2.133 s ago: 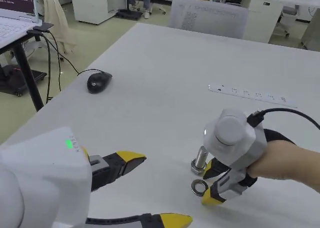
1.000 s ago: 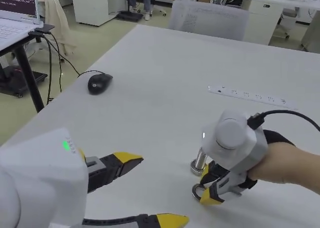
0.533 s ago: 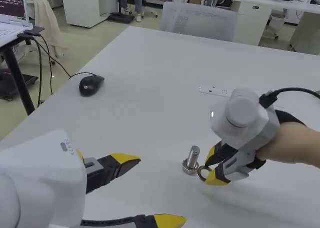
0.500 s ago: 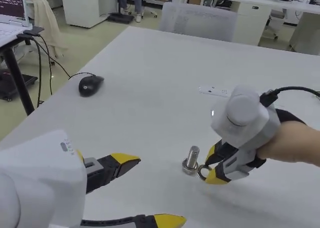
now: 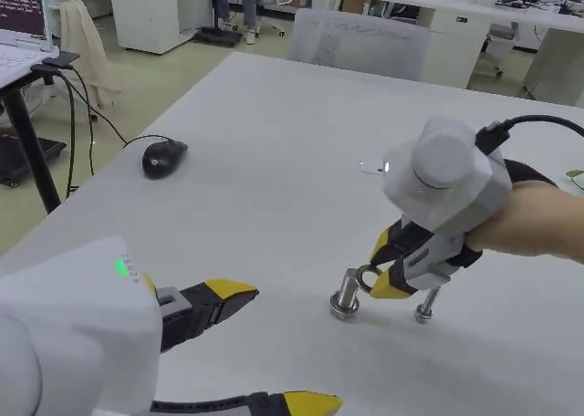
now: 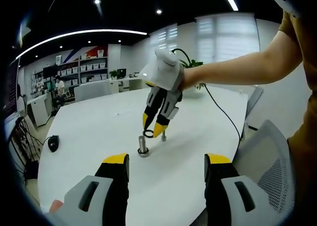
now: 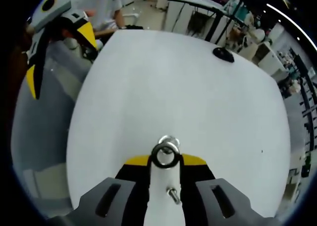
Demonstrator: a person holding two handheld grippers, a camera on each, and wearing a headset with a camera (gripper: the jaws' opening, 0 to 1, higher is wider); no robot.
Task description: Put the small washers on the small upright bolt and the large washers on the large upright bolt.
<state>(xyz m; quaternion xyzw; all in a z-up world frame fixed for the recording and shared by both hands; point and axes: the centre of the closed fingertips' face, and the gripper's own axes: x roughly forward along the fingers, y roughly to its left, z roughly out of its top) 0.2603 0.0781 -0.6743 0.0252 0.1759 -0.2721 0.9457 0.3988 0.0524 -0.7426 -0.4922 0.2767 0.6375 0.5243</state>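
Right gripper (image 5: 383, 272) clamped on large washer (image 7: 154, 156) close above the large upright bolt (image 5: 348, 290) on the bench (image 5: 274, 179), left gripper (image 6: 167, 161) spread apart: an off-centre release could send the washer rolling or topple the bolt.

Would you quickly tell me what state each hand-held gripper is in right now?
Left hand-held gripper: open, holding nothing.
Right hand-held gripper: closed on a washer.
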